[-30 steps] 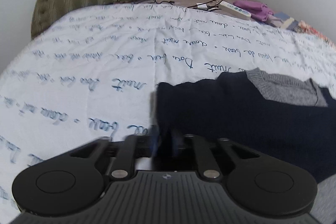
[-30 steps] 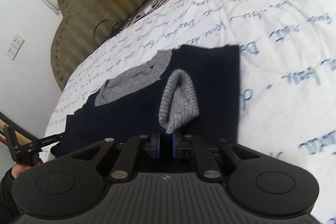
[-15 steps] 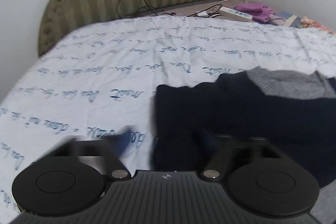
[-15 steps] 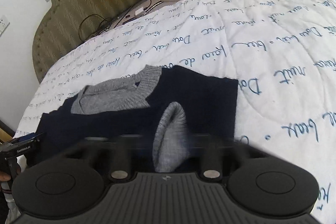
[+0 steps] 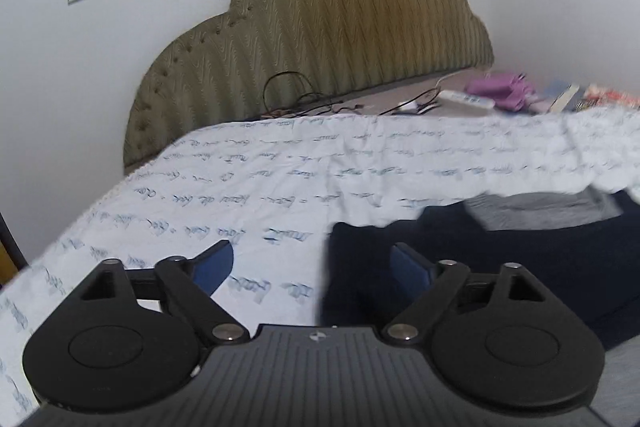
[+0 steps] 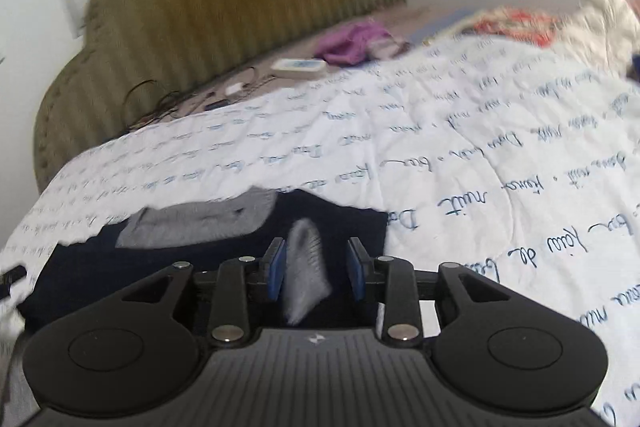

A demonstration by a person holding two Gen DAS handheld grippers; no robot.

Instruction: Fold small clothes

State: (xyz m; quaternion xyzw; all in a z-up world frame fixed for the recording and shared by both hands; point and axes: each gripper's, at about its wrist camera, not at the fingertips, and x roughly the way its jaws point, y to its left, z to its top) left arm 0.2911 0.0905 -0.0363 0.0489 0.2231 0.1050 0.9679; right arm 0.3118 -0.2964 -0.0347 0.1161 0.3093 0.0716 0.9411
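While both our tongs gape empty, the navy sweater point(image 6: 192, 259) lies crosswise ahead, its grey cuff point(image 6: 304, 275) between the right tongs point(image 6: 316, 269); left tongs point(image 5: 312, 269) straddle its edge.

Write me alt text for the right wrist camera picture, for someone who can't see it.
The right gripper, jaws open, frames a grey sleeve cuff of a navy sweater lying folded on a white quilt printed with blue script. Behind it stand an olive padded headboard and some clutter, blurred.
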